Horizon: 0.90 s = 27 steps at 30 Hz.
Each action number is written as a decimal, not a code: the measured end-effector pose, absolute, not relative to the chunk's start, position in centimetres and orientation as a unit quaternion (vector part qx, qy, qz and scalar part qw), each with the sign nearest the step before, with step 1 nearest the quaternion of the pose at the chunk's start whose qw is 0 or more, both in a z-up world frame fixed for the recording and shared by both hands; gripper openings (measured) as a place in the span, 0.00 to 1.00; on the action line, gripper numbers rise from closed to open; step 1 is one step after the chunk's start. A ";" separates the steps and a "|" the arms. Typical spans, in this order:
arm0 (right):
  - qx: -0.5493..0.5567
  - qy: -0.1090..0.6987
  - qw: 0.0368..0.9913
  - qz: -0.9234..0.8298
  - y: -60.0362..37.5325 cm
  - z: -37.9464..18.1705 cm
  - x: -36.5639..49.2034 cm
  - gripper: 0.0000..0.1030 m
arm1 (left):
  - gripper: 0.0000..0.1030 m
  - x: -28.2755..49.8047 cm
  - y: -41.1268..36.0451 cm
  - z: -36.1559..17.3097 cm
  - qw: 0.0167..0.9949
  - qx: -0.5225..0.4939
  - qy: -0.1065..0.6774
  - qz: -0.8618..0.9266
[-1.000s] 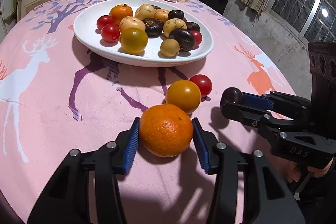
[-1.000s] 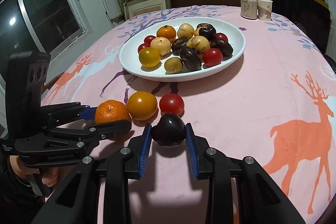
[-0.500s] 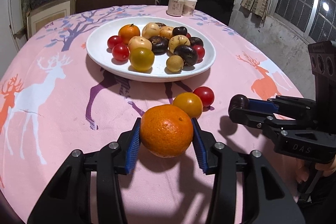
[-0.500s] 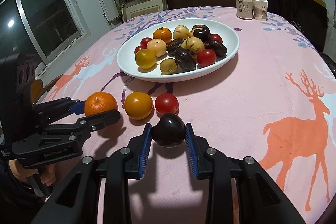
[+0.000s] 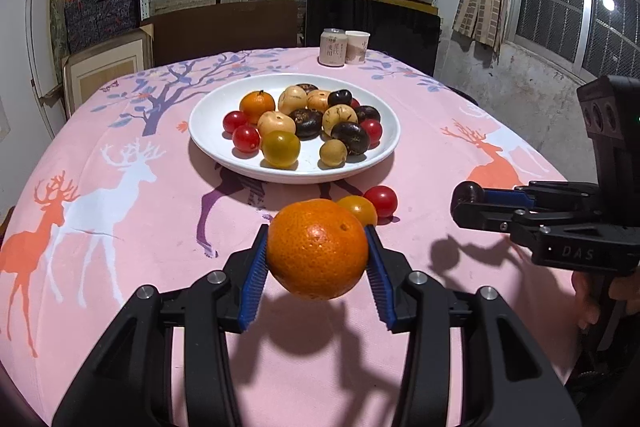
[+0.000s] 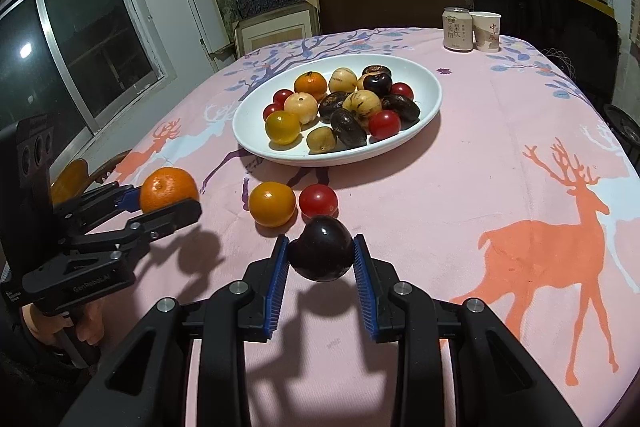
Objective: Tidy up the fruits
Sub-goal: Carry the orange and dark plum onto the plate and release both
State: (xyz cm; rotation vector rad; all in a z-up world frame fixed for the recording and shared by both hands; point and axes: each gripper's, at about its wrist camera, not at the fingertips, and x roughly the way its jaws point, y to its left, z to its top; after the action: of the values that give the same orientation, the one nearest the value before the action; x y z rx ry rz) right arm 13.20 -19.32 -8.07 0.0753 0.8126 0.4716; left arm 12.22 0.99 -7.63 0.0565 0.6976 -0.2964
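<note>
Just above the pink deer-print tabletop, near edge, my left tongs are clamped on the orange, blue pads pressing both its sides; it hangs clear of the cloth w/ its shadow underneath. The jaws have just been closing a bit, orange between them. My right tongs sit to the right of that, narrow gap, gripping a dark plum, also lifted off the cloth. On the tabletop just beyond both: a yellow-orange tomato & a red cherry tomato, touching each other, close to the near rim of the white plate. Plate sits mid-table, holding mixed fruit: one small orange, red tomatoes, pale & dark round ones. Far side: a can & a paper cup next to each other.
</note>
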 end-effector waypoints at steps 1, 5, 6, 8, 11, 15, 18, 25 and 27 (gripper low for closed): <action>0.039 0.392 0.891 0.227 -19.5 -8.0 13.4 0.31 | 0.43 12.2 1.1 -7.2 0.930 0.029 0.337 -0.145; 0.044 0.380 0.896 0.228 -20.1 -6.1 14.7 0.31 | 0.43 13.5 1.3 -5.4 0.934 0.042 0.325 -0.142; 0.045 0.375 0.897 0.228 -20.2 -5.4 15.2 0.32 | 0.43 14.1 1.2 -5.0 0.933 0.042 0.327 -0.144; 0.051 0.369 0.899 0.231 -20.4 -4.1 16.7 0.32 | 0.43 15.6 0.8 -4.1 0.931 0.038 0.328 -0.155; 0.062 0.369 0.897 0.234 -20.4 -2.4 20.2 0.32 | 0.43 17.6 -0.8 -3.7 0.929 0.046 0.327 -0.168; 0.070 0.380 0.890 0.241 -19.1 -1.3 24.8 0.32 | 0.44 20.9 -2.6 -4.5 0.923 0.047 0.339 -0.177; 0.055 0.389 0.887 0.243 -17.5 -1.5 27.4 0.32 | 0.44 23.3 -3.2 -5.3 0.918 0.039 0.353 -0.178; 0.027 0.417 0.877 0.236 -14.7 -4.2 32.0 0.32 | 0.44 27.2 -2.9 -7.8 0.906 0.021 0.386 -0.174; 0.023 0.424 0.874 0.235 -14.1 -5.0 32.7 0.33 | 0.44 27.6 -2.8 -8.3 0.905 0.017 0.387 -0.174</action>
State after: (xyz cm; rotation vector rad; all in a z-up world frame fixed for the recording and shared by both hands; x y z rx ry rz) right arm 32.74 -14.14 -5.03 0.0476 0.8856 0.4898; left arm 27.60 -2.77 -8.34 0.0361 0.8003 -0.3595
